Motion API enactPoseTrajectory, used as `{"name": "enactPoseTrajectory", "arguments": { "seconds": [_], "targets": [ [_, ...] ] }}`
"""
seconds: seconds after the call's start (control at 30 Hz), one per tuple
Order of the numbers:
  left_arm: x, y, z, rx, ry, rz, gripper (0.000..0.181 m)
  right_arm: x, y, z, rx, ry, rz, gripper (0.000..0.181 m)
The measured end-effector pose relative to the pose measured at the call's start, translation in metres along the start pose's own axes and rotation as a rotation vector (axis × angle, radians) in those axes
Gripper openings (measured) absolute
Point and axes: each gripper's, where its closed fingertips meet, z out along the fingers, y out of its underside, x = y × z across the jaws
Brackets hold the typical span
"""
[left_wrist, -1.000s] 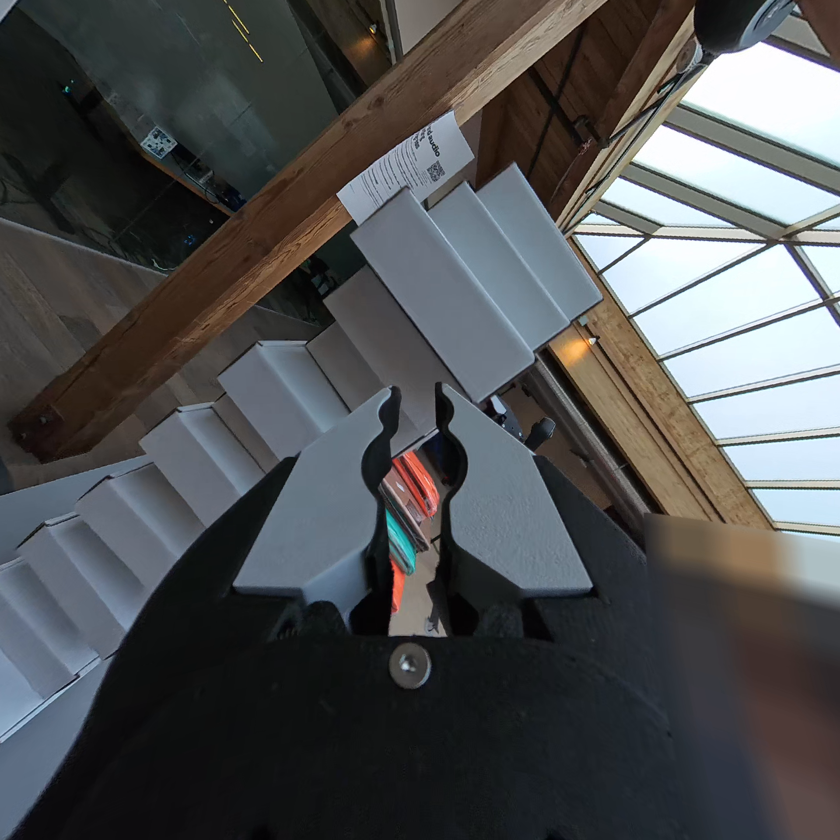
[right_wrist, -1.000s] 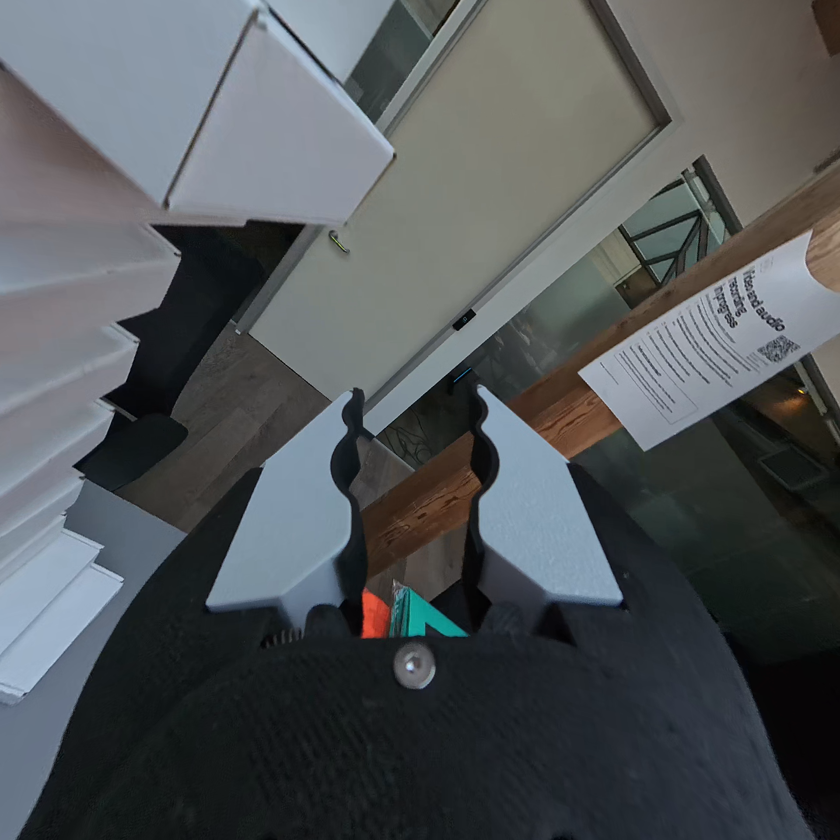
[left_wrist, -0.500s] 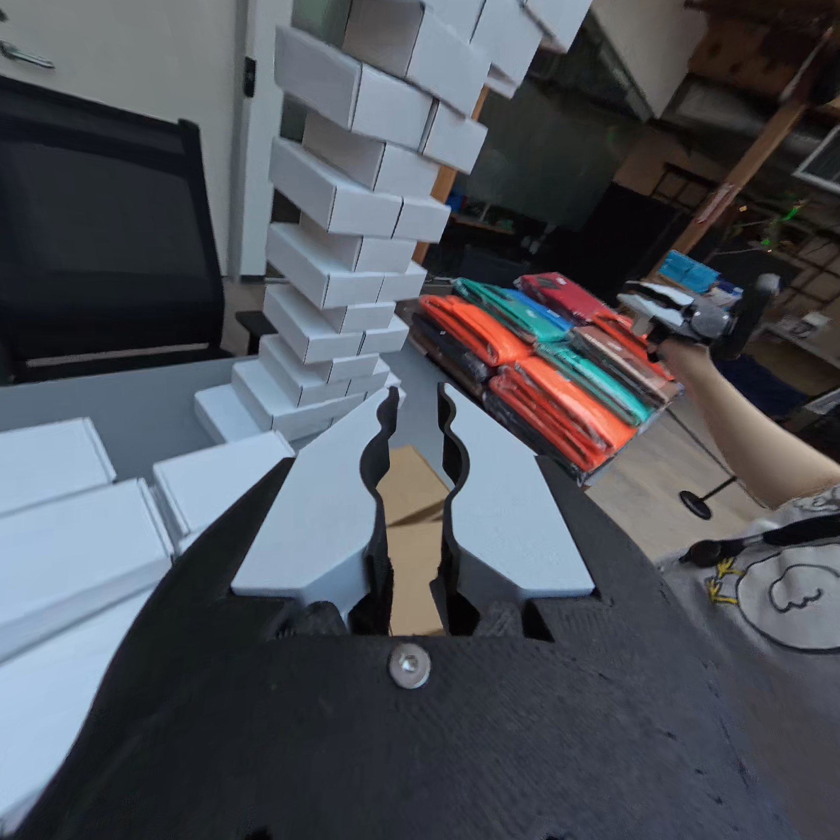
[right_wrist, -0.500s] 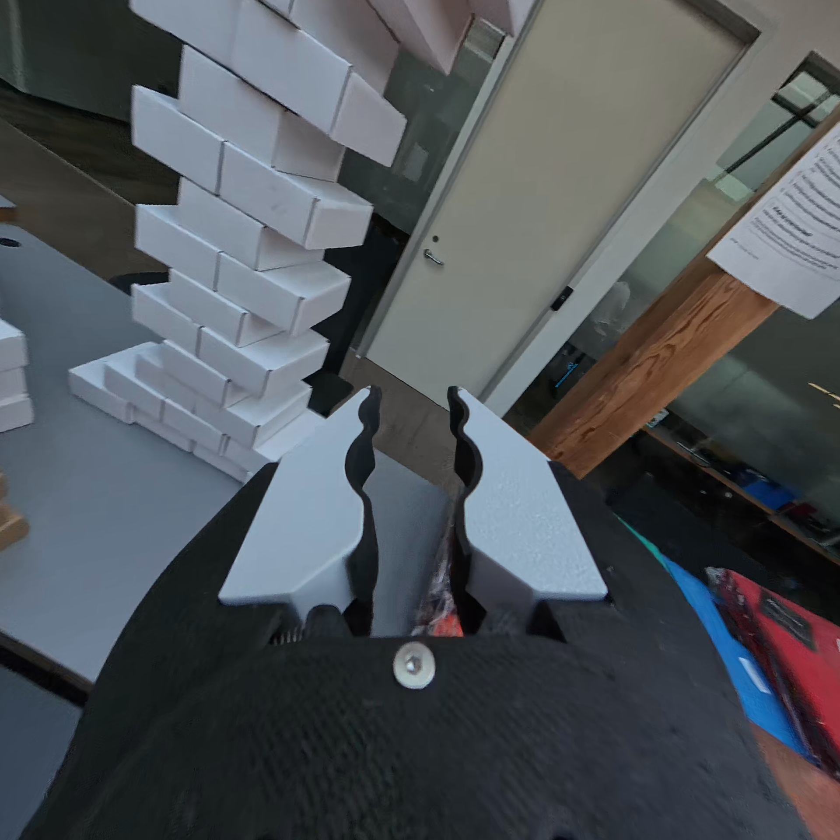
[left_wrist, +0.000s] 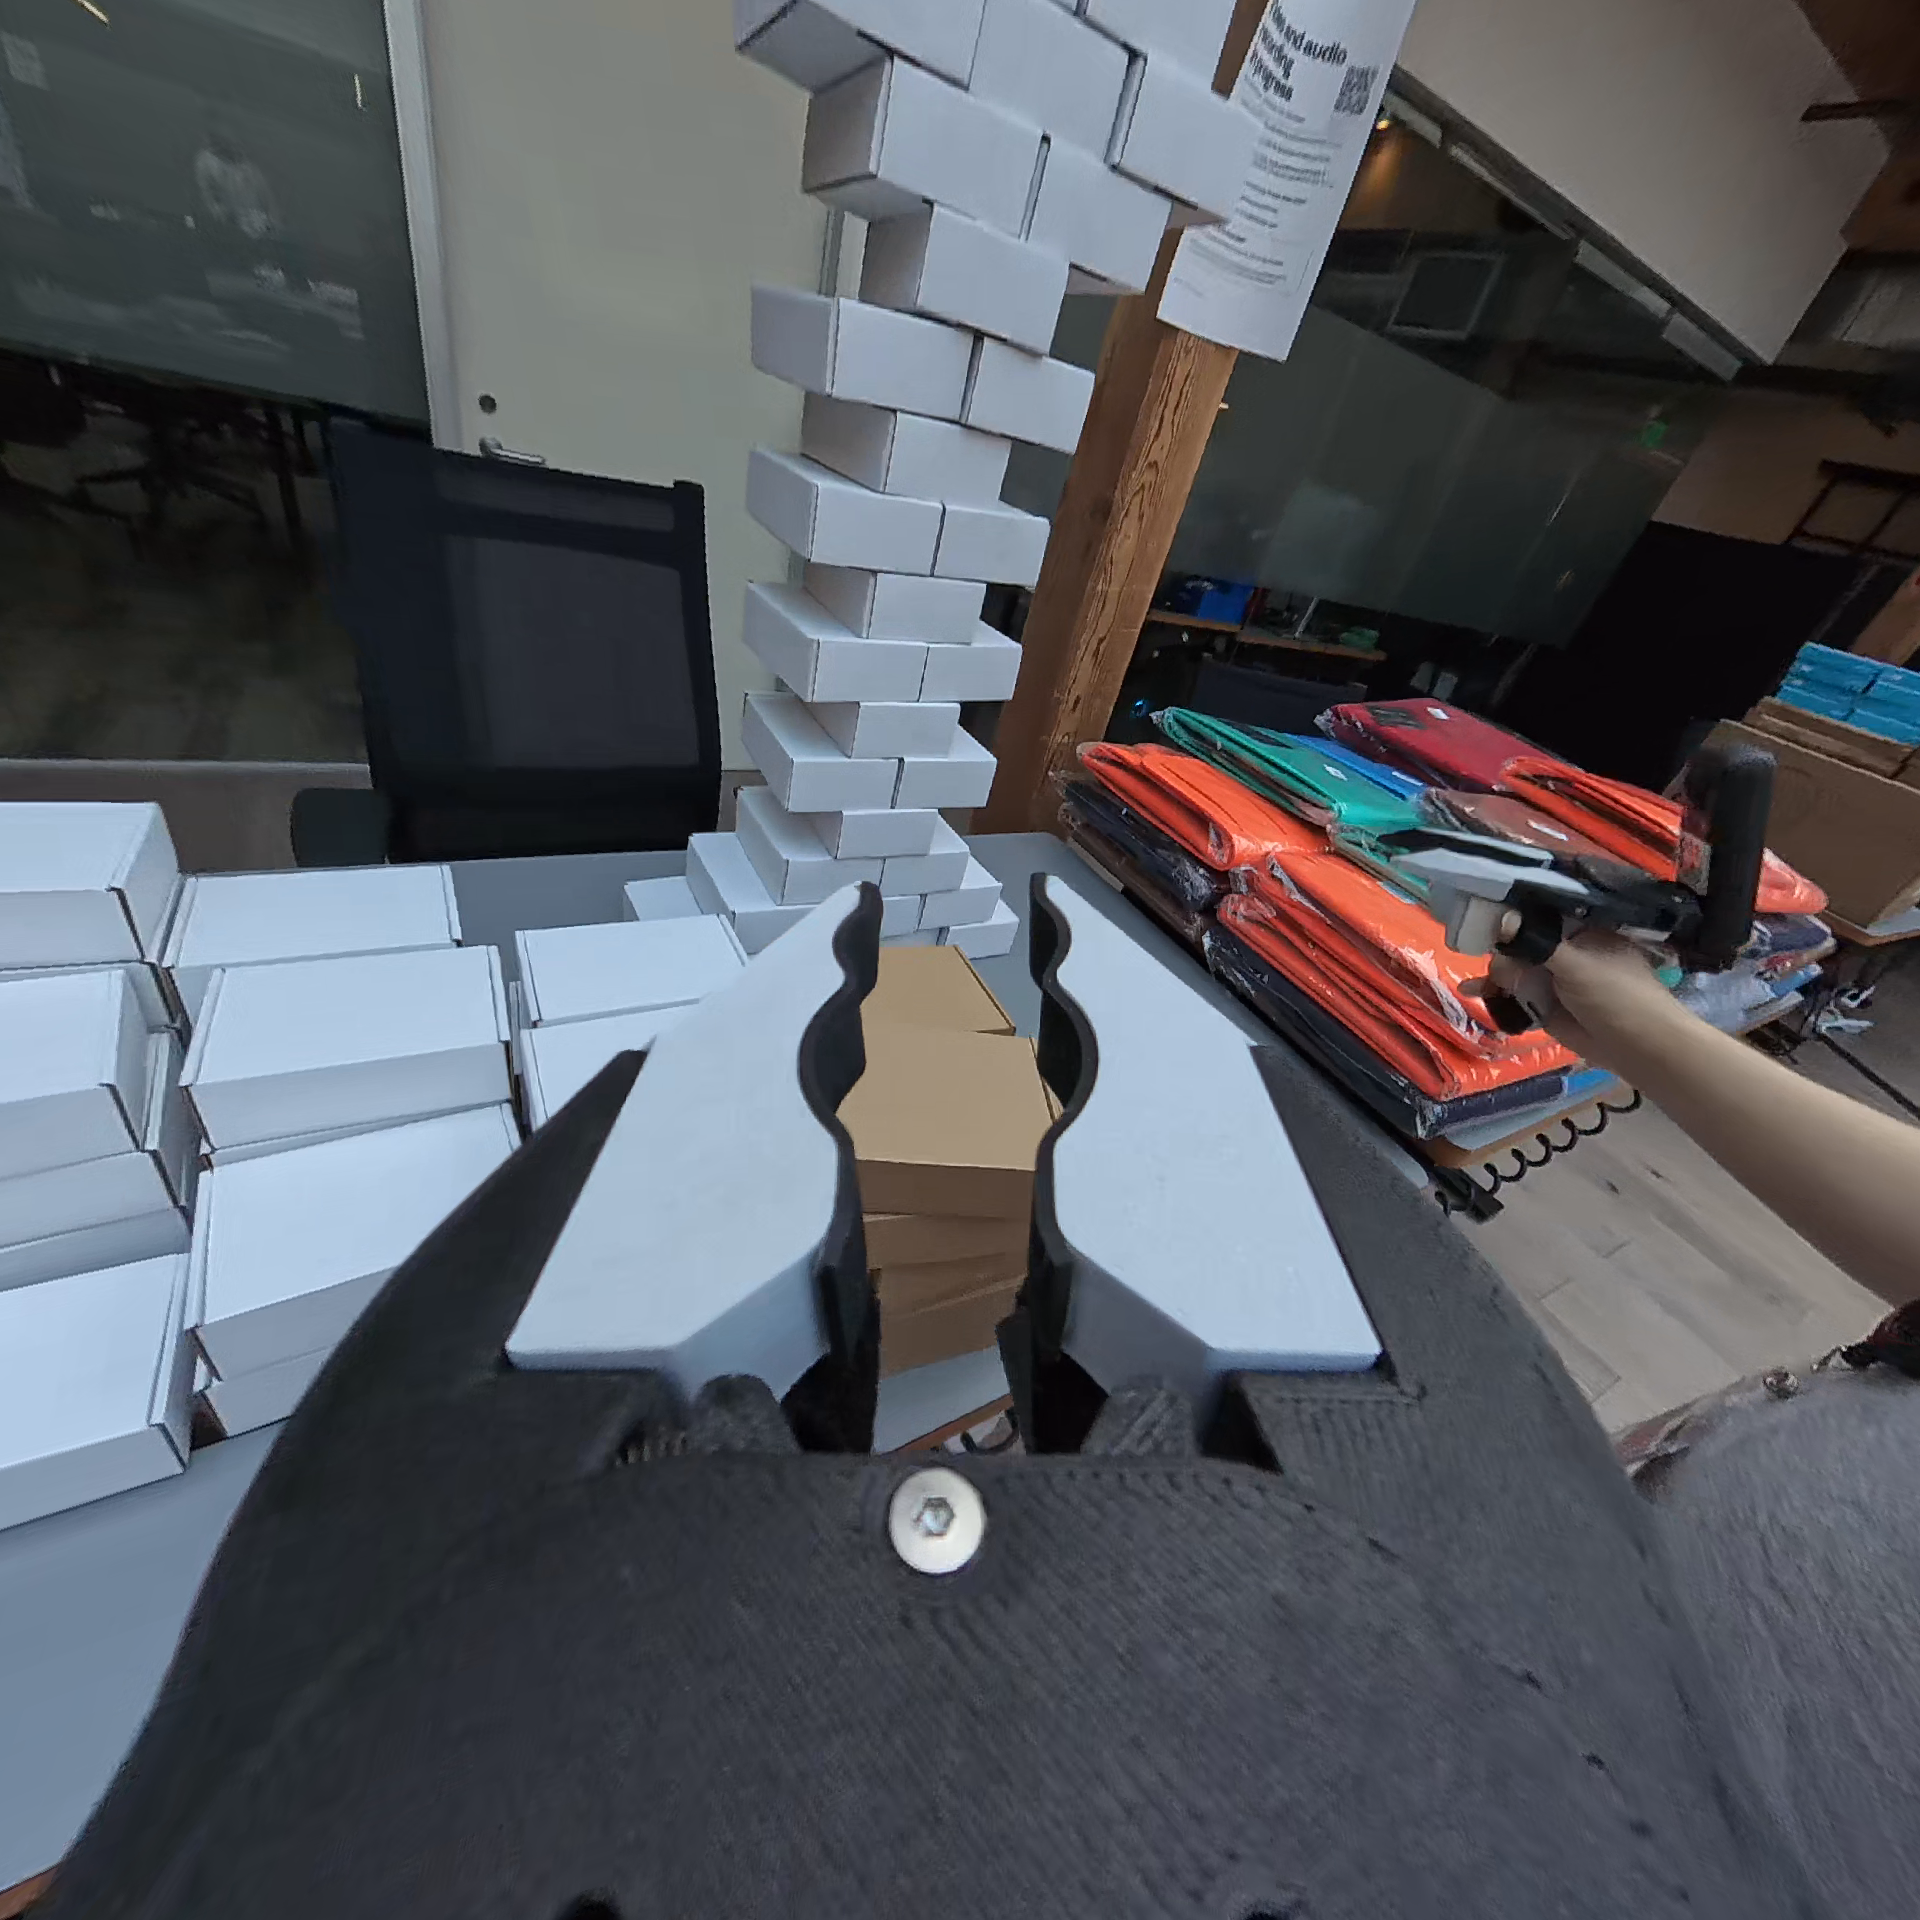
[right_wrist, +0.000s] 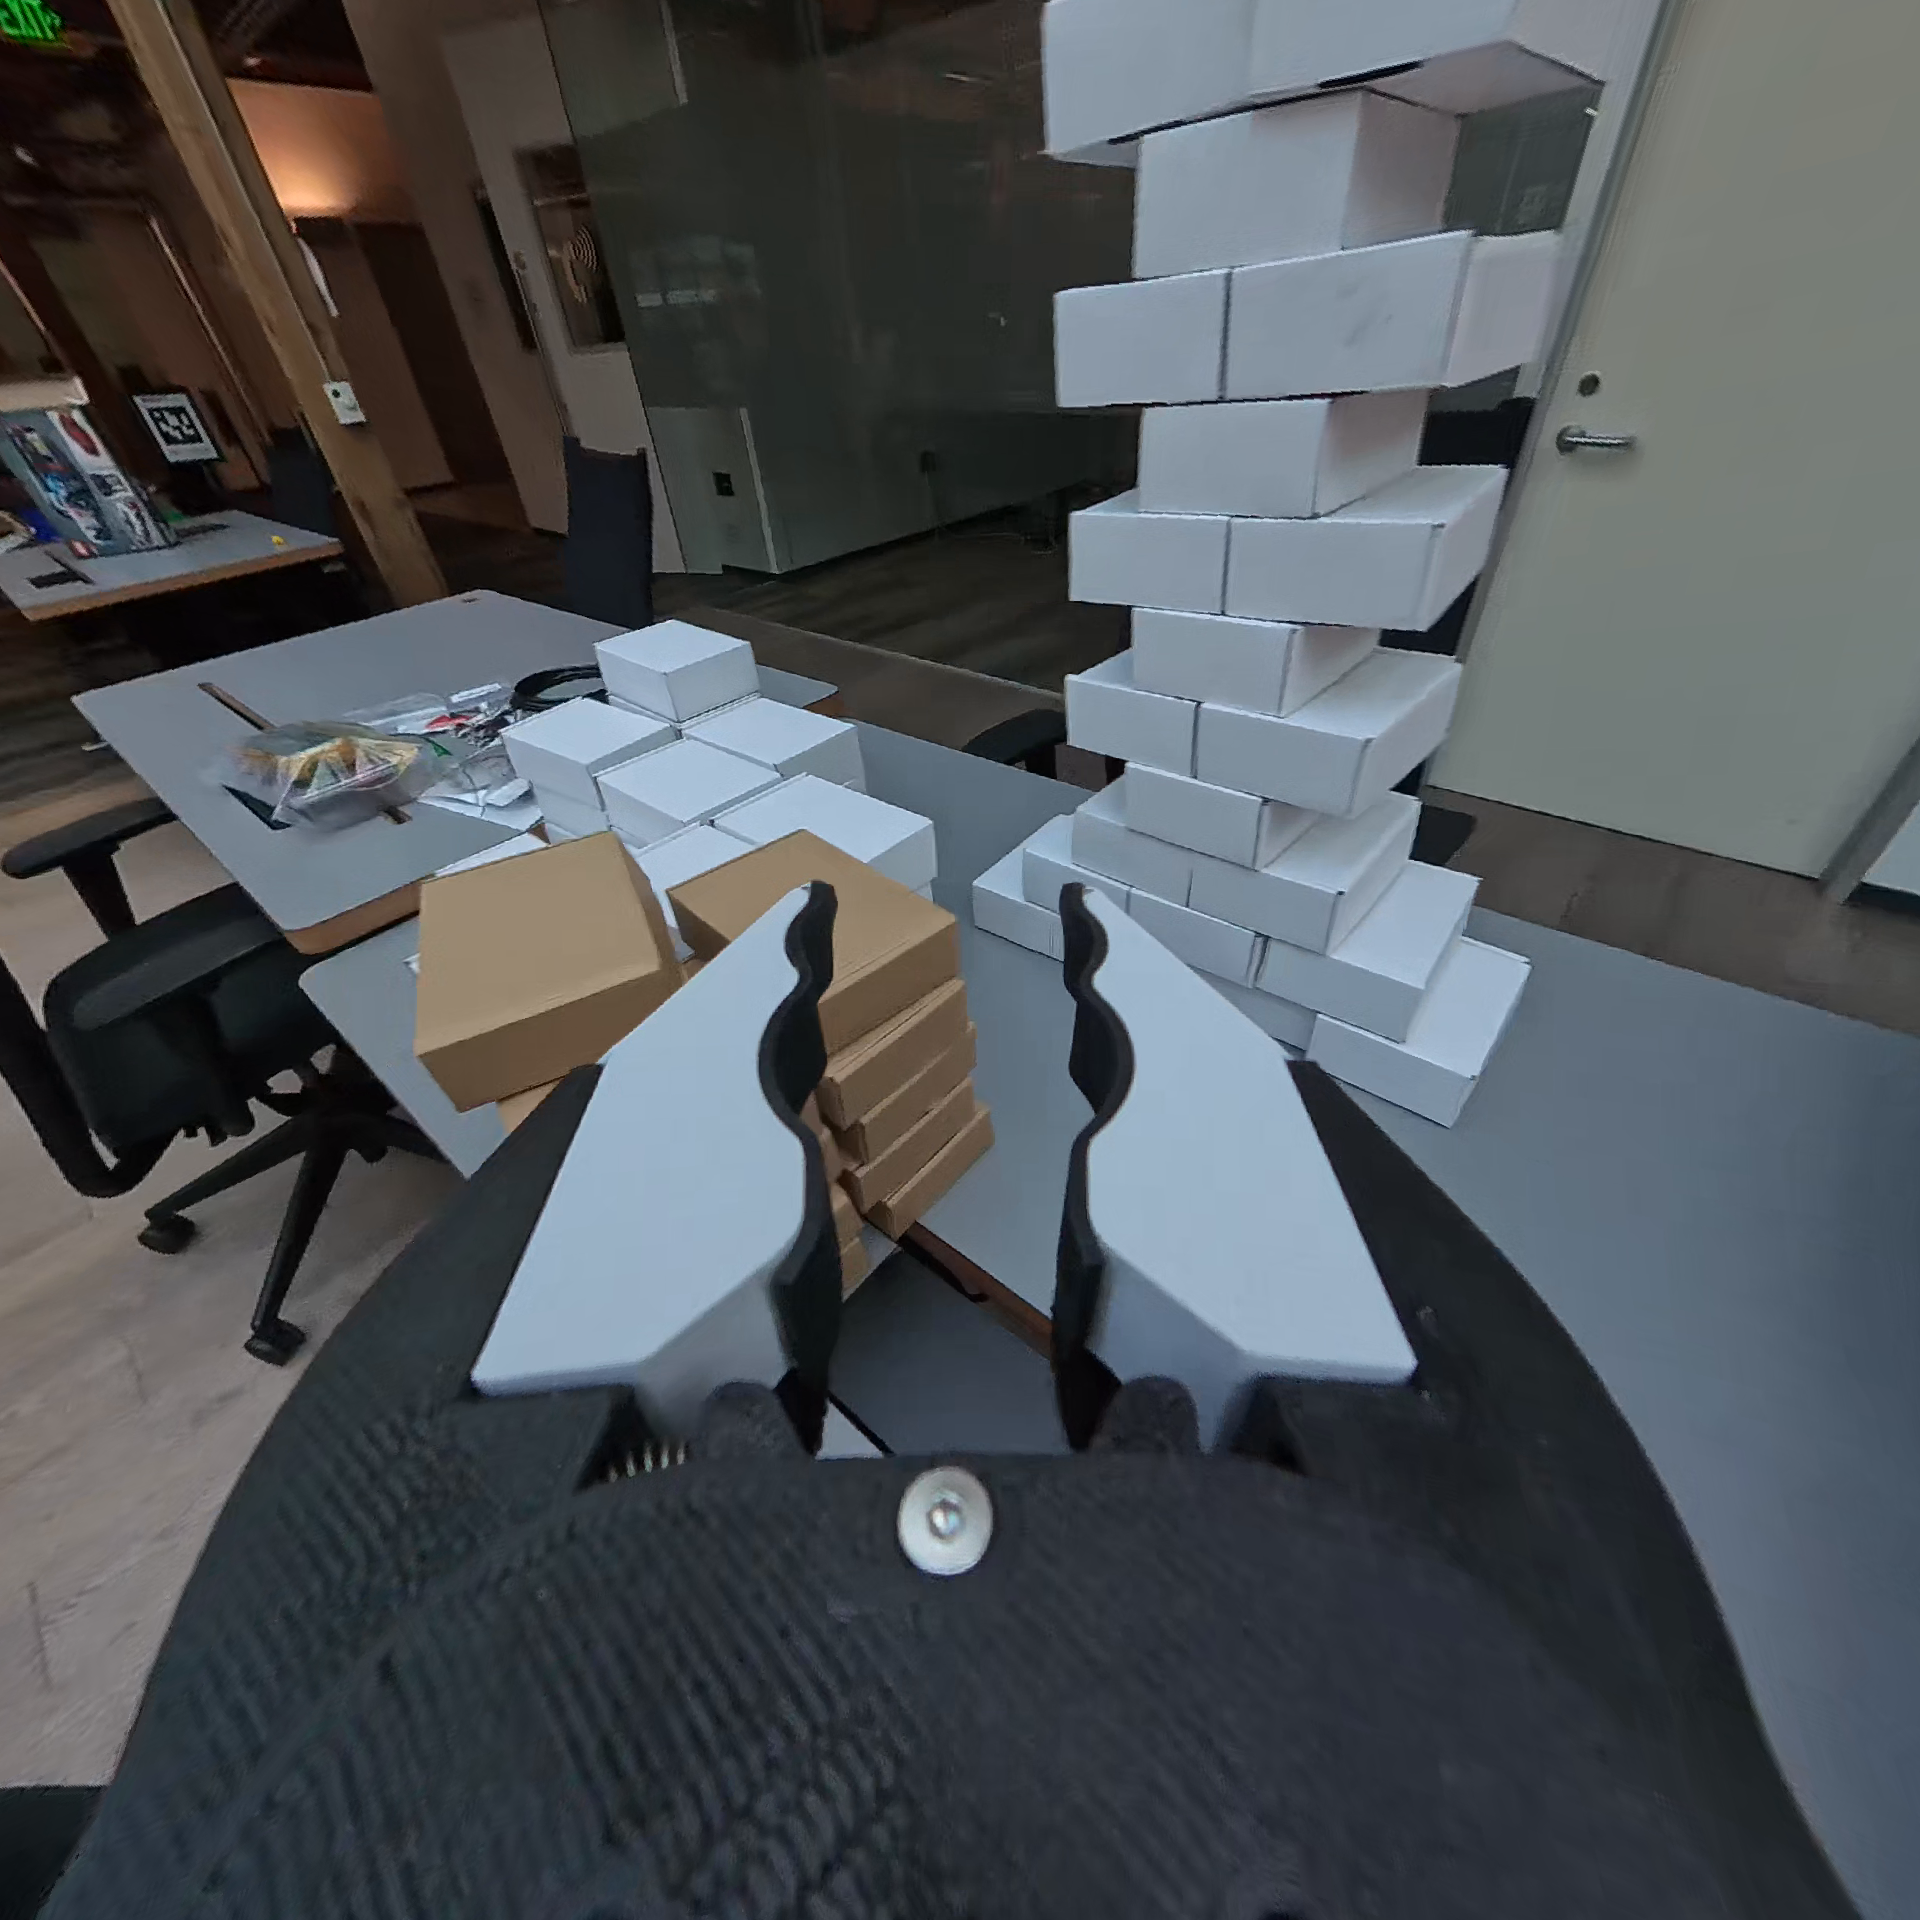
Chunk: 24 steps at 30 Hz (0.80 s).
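My left gripper (left_wrist: 954, 904) is open and empty, held above the near edge of a grey table (left_wrist: 1101, 904). Stacks of flat brown cardboard boxes (left_wrist: 940, 1117) lie just beyond its fingertips. A tall leaning tower of white boxes (left_wrist: 894, 634) stands behind them. My right gripper (right_wrist: 948, 906) is open and empty, held above the same table (right_wrist: 1621, 1122), with the brown boxes (right_wrist: 540, 956) to its left and the white tower (right_wrist: 1278, 644) ahead to the right. The right gripper also shows far right in the left wrist view (left_wrist: 1475, 894), held in a hand.
Low stacks of white boxes (left_wrist: 312, 1049) fill the table's left side. Folded orange, green, blue and red garments in plastic (left_wrist: 1382, 862) lie stacked at the right. A black chair (left_wrist: 530, 644) and a wooden post (left_wrist: 1122, 520) stand behind. Another grey desk (right_wrist: 343, 686) holds clutter.
Both grippers have swung down from pointing at the ceiling and beams to level over the table. Both sets of jaws have opened wider than half a second ago.
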Motion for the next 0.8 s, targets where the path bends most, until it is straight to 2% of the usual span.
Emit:
{"name": "enactPoseTrajectory", "arguments": {
  "seconds": [0.1, 0.17, 0.3, 0.33, 0.4, 0.47, 0.53, 0.63, 0.7, 0.8],
  "targets": [
    [-0.020, -0.012, -0.036, 0.067, 0.026, 0.000, 0.027, -0.063, 0.008, 0.014, -0.026, -0.056, -0.051, 0.036],
    [-0.037, -0.019, -0.070, 0.110, 0.000, 0.082, 0.014, -0.109, 0.020, 0.029, -0.060, -0.062, -0.097, 0.023],
    [-0.113, -0.024, -0.157, 0.158, -0.281, 0.309, 0.027, -0.214, 0.050, 0.076, -0.115, -0.043, -0.119, 0.012],
    [-0.128, -0.022, -0.178, 0.170, -0.310, 0.371, 0.027, -0.244, 0.058, 0.092, -0.115, -0.042, -0.126, 0.009],
    [-0.158, -0.007, -0.210, 0.102, -0.316, 0.455, 0.025, -0.301, 0.072, 0.127, -0.113, -0.017, -0.109, 0.005],
    [-0.188, 0.009, -0.232, 0.003, -0.310, 0.423, 0.030, -0.365, 0.081, 0.164, -0.140, -0.078, -0.053, 0.004],
    [-0.210, 0.015, -0.248, -0.036, -0.283, 0.354, 0.034, -0.411, 0.085, 0.201, -0.171, -0.107, -0.103, 0.007],
    [-0.245, 0.025, -0.260, -0.074, -0.267, 0.353, 0.041, -0.454, 0.091, 0.259, -0.228, -0.138, -0.114, 0.017],
    [-0.271, 0.034, -0.256, -0.114, -0.256, 0.346, 0.045, -0.476, 0.098, 0.297, -0.272, -0.185, -0.089, 0.032],
    [-0.309, 0.037, -0.234, -0.134, -0.232, 0.301, 0.050, -0.491, 0.111, 0.360, -0.332, -0.209, -0.100, 0.038]
  ]
}}
